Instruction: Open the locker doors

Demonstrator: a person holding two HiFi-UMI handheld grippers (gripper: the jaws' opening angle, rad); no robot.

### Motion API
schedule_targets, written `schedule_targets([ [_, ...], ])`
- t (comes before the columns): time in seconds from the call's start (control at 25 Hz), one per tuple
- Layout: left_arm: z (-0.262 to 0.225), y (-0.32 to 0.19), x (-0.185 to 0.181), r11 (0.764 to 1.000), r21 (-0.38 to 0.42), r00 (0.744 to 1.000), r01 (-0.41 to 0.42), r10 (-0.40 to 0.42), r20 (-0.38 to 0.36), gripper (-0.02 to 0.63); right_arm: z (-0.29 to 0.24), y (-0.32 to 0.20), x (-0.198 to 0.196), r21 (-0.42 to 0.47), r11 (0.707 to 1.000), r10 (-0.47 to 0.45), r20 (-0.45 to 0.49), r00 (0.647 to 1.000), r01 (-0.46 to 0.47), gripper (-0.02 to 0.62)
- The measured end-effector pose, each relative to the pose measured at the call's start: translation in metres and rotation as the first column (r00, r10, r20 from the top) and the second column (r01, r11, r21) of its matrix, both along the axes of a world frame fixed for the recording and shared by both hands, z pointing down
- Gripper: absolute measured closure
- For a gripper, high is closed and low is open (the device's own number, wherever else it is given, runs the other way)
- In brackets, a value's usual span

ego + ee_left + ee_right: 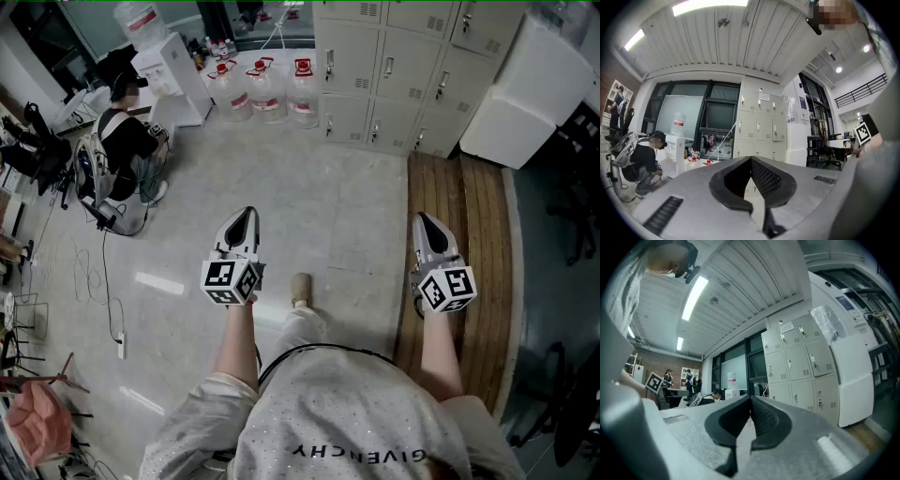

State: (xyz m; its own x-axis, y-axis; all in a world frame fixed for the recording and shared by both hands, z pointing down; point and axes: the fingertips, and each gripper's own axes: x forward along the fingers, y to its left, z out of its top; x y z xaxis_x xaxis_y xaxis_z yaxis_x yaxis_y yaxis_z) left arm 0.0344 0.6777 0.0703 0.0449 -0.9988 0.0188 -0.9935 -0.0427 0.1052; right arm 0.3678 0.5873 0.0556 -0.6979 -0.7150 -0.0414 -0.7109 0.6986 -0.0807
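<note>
The grey lockers (403, 66) stand along the far wall, all their doors closed, a small handle on each. I hold both grippers out over the floor, well short of them. The left gripper (246, 216) points toward the lockers with its jaws together and nothing between them. The right gripper (422, 221) hangs over the wooden platform, also shut and empty. In the left gripper view the lockers (759, 126) appear far beyond the closed left gripper (751, 160). In the right gripper view the lockers (799, 366) rise to the right of the closed right gripper (750, 400).
Several water jugs (267, 89) and a white dispenser (173, 75) stand left of the lockers. A person (127, 150) crouches at the left among bags and cables. A white cabinet (525, 89) stands right of the lockers. A wooden platform (459, 244) runs under my right arm.
</note>
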Motion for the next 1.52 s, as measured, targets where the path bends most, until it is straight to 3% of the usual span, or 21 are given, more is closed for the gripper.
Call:
schedule_targets([
  [0.44, 0.007, -0.169, -0.095, 0.996, -0.026, 0.997, -0.083, 0.082, -0.011, 0.607, 0.013, -0.144, -0.097, -0.046, 0.997, 0.057, -0.013, 0.998, -0.058, 0.600],
  [0.76, 0.027, -0.255, -0.153, 0.989, -0.052, 0.990, -0.140, 0.138, -0.034, 0.607, 0.035, -0.215, -0.159, -0.086, 0.991, 0.102, -0.033, 0.994, -0.104, 0.600],
  [1.04, 0.047, -0.310, -0.179, 0.981, -0.070, 0.983, -0.180, 0.177, -0.052, 0.607, 0.053, -0.265, -0.201, -0.118, 0.988, 0.102, -0.002, 0.995, -0.102, 0.600],
  [1.52, 0.067, -0.388, -0.213, 0.988, -0.072, 0.986, -0.137, 0.129, -0.105, 0.607, 0.079, -0.363, -0.240, -0.154, 0.986, 0.077, 0.039, 0.996, -0.070, 0.554],
])
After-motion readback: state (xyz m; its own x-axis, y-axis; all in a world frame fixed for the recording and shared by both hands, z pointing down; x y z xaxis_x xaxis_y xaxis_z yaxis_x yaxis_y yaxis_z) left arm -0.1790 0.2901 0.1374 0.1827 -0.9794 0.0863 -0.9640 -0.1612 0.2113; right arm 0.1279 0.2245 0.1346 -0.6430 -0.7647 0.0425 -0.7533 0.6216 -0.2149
